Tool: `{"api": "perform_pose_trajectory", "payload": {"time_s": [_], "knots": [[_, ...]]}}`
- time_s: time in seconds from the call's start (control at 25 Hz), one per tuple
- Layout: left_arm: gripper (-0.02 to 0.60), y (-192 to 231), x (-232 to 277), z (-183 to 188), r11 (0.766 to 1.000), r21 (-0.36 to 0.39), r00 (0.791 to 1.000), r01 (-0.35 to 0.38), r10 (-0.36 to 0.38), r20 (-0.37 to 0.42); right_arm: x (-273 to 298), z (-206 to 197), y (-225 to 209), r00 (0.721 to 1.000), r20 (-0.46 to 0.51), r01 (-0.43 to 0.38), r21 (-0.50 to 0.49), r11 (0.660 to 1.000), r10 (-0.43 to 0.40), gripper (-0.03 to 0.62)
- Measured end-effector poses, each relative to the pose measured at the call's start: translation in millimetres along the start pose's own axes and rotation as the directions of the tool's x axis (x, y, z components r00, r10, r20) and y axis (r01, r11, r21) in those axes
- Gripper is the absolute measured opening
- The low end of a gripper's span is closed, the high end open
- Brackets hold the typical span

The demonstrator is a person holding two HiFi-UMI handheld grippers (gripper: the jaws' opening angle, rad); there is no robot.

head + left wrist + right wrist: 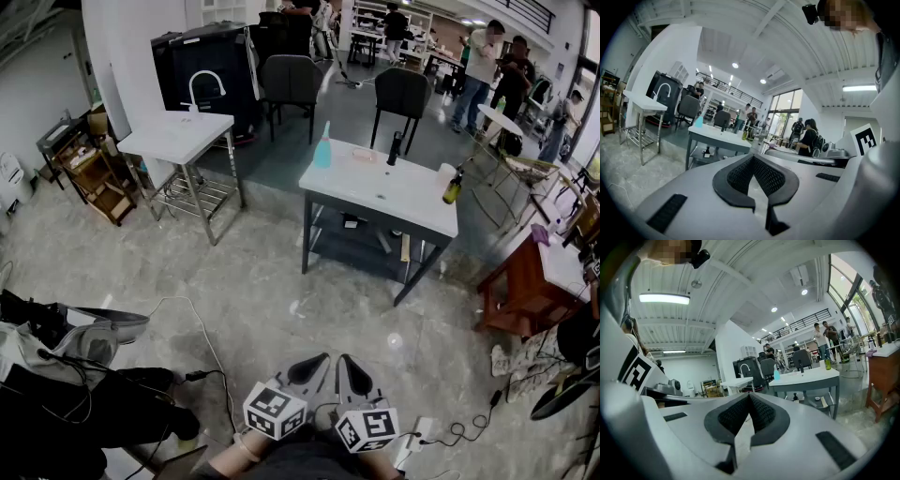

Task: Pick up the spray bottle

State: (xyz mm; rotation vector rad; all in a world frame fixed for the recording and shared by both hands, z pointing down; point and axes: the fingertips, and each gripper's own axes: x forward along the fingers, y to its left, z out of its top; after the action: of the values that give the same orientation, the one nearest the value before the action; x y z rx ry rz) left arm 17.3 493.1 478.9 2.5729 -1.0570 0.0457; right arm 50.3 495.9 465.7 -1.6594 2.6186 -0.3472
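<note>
Grey concrete floor (281,300) fills a big, open workshop, and both claws hang low over it, side by side and nearly level. The left claw (322,360) (753,157) has its ribbed pads closed tip to tip, with nothing between them. The right claw (343,362) (749,395) is closed the same way and also empty. The two claws' tips sit just beside each other.

Straight ahead of the claws, well apart from them across bare floor, stands the counter (375,192) with a shelf underneath. The spray bottle (322,148) (699,122) (776,375), teal, stands upright on the counter's far left corner, close to both edges. Its long axis is vertical and its narrow top is up. Which way the nozzle faces is too small to tell.

Farther right along the counter top are a dark bottle (395,148) near the far edge and a green bottle (453,187) at the right end.

Ahead and left of the claws, a gap of floor separates the counter from a white table (178,136). A cable (195,375) lies on the floor just left of the claws. Chairs (291,80) stand beyond the counter.
</note>
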Motion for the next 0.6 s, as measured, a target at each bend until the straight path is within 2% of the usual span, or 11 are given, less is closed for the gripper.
{"api": "perform_pose_trajectory", "payload": {"time_s": [0.36, 0.52, 0.6], "knots": [[0.006, 4.4, -10.9, -8.7, 1.000, -0.015, 1.000, 0.001, -0.001, -0.001, -2.5, -12.0, 15.3, 1.000, -0.023, -0.005, -0.011, 1.000, 0.004, 0.008], [0.006, 3.6, -14.5, -9.6, 1.000, -0.025, 1.000, -0.010, 0.010, 0.008, -8.0, -12.1, 11.2, 1.000, -0.005, -0.009, 0.090, 0.996, 0.010, 0.008], [0.006, 2.8, -14.8, -10.4, 1.000, -0.025, 1.000, -0.010, 0.010, 0.010, -9.0, -10.9, 8.1, 1.000, 0.005, -0.003, 0.101, 0.995, 0.002, 0.008]]}}
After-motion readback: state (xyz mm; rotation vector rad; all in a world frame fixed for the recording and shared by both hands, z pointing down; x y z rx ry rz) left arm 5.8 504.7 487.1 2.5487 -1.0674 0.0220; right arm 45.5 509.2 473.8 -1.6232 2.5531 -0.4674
